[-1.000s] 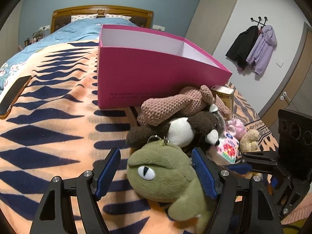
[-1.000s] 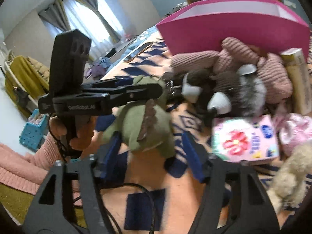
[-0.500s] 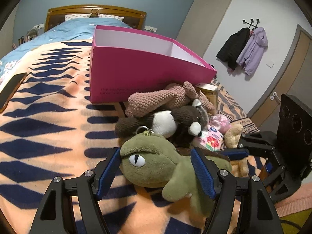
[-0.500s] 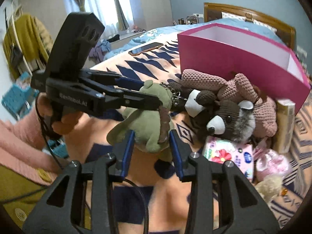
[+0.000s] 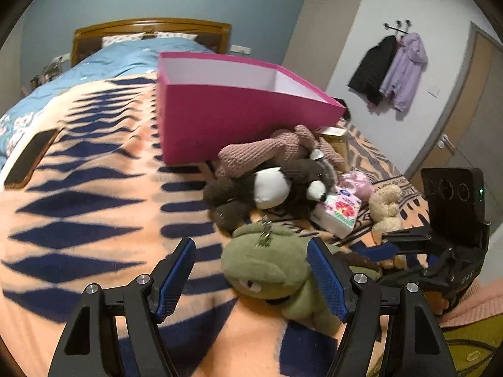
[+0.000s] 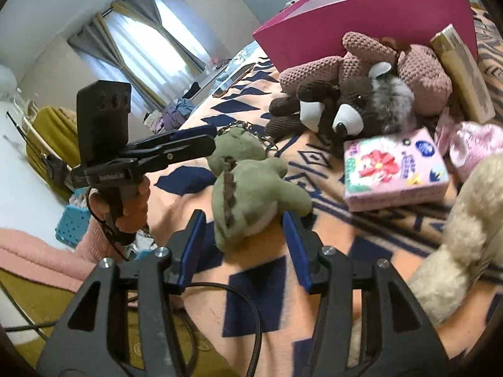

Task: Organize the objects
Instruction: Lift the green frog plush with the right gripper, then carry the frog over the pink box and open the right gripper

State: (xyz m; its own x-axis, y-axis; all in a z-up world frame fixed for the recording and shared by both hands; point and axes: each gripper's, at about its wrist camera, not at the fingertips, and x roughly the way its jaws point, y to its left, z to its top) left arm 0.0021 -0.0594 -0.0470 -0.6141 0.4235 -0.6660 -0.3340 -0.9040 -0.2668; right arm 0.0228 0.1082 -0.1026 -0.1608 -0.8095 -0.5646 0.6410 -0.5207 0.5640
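Note:
A green plush dinosaur [image 5: 270,270] lies on the orange and navy blanket [image 5: 94,220]. My left gripper [image 5: 251,248] straddles its head with jaws closing; the right pad touches it, the left pad [image 5: 176,276] stands clear. My right gripper [image 6: 243,218] frames the dinosaur's body [image 6: 248,188] from behind, jaws opening, pads off it. In the right wrist view, the left gripper [image 6: 212,139] reaches the head from the left. The right gripper [image 5: 367,249] enters the left wrist view from the right. An open pink box [image 5: 239,119] stands behind the toys.
Beside the dinosaur lies a heap: a pink knitted plush [image 5: 267,154], a brown and white plush [image 5: 276,188], a flowered tissue pack [image 5: 338,212], a cream plush [image 5: 385,207] and a yellow carton [image 5: 336,138]. A phone [image 5: 30,157] lies far left on the blanket.
The right jaws squeezed the dinosaur's body half a second ago and have since spread off it. The dinosaur's head has rolled eye-down, toward the left gripper's right pad.

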